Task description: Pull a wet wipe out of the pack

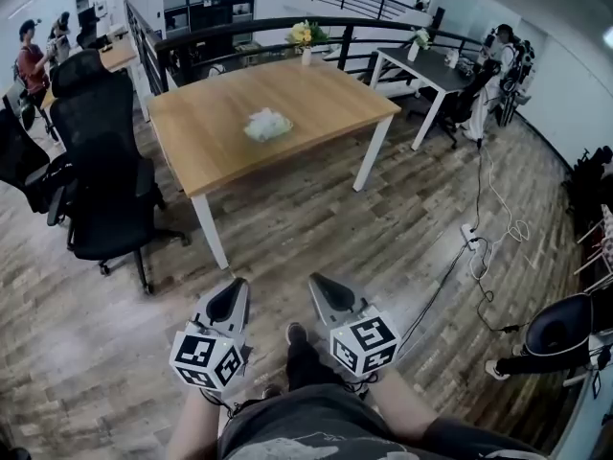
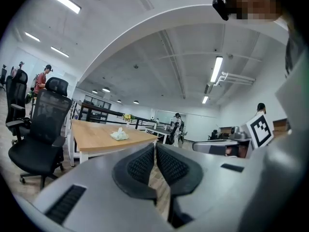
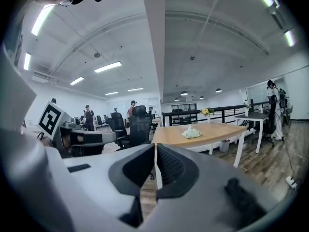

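- Presently shut tight: left gripper (image 1: 231, 293) at the lower middle of the head view, pads pressed together with nothing between them, seen plainly in the left gripper view (image 2: 155, 146).
- Likewise closed and empty: right gripper (image 1: 323, 287), just beside the left one, with tips meeting in the right gripper view (image 3: 155, 150).
- Both held in the air above the wooden floor (image 1: 287, 228), well apart from the bench (image 1: 321, 99) and pointing towards it.
- On the bench top, near its middle, in the upper middle of the head view: wet wipe pack (image 1: 267, 125), with a white tuft of wipe standing up from its top, touched by neither gripper.
- Same pack small and far off, left of centre in the left gripper view (image 2: 119, 135) and right of centre in the right gripper view (image 3: 191, 133).
- Along the bench's left side, at the left of the frame: black office chairs (image 1: 107, 185).
- Beyond the bench's far edge, upper middle: yellow flowers (image 1: 303, 34).
- At the upper right: a darker table (image 1: 431, 65), with a person (image 1: 505, 60) beside it.
- Trailing over the floor at the right: a cable (image 1: 484, 247).
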`<state>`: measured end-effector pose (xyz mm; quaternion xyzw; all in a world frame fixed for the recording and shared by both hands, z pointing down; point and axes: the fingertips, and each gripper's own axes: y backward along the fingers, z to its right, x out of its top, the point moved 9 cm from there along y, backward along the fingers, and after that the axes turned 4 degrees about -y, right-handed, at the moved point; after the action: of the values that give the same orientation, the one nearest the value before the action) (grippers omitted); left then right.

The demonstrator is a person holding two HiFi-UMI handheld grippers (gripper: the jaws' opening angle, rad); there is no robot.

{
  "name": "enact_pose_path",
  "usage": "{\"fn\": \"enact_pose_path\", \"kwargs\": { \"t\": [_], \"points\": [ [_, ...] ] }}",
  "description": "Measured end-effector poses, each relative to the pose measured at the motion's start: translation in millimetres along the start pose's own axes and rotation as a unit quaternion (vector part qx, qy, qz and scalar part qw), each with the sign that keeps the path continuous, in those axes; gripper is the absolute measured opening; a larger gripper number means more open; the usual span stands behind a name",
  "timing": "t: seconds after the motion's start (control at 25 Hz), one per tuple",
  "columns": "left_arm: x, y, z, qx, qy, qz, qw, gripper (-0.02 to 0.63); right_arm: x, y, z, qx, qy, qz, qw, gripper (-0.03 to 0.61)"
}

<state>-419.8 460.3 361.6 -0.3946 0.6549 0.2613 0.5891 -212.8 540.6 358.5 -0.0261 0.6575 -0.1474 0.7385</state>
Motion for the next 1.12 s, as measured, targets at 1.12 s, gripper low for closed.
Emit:
{"fn": "enact_pose_path", "kwargs": {
  "t": [1.12],
  "points": [
    [1,-155,-66,0.021,0.021,-0.038,0.9988,0.025,20,-127,114,0.039,-0.004,-0.026,0.999,0.034]
  ]
}}
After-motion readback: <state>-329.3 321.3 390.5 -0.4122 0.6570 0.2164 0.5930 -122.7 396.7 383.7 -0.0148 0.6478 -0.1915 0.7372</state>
